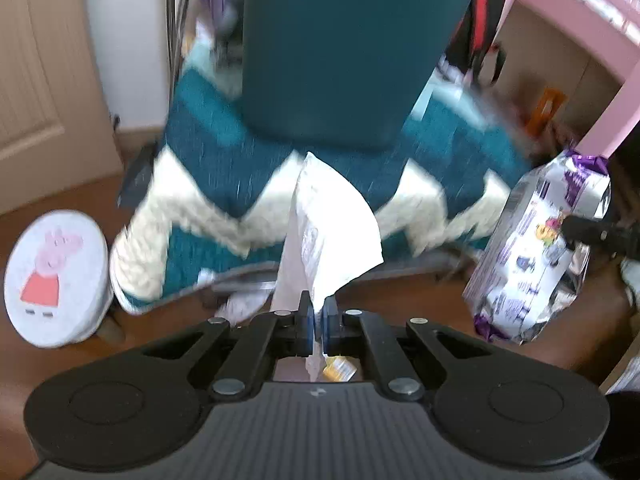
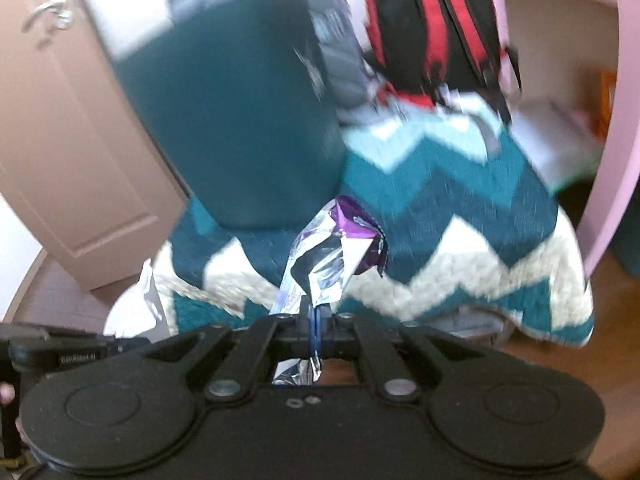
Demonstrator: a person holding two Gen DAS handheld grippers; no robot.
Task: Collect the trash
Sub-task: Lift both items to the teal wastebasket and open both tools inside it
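My left gripper [image 1: 319, 312] is shut on a white paper wrapper [image 1: 326, 224] that stands up in front of it. My right gripper [image 2: 315, 316] is shut on a silver and purple foil snack bag [image 2: 332, 256]. The same foil bag [image 1: 536, 248] shows at the right of the left wrist view, held by the right gripper's dark finger [image 1: 600, 234]. The white wrapper [image 2: 140, 304] shows at the lower left of the right wrist view. A tall dark teal bin [image 1: 344, 48] stands on the rug just ahead of both grippers; it also shows in the right wrist view [image 2: 236, 120].
A teal and white zigzag rug [image 1: 224, 184] lies on the brown wood floor. A round Peppa Pig tin [image 1: 56, 276] sits at the left. A small yellow scrap [image 1: 338, 368] lies under the left gripper. A red and black backpack [image 2: 436, 28], a pink shelf [image 1: 592, 52] and a beige door [image 2: 68, 152] surround the spot.
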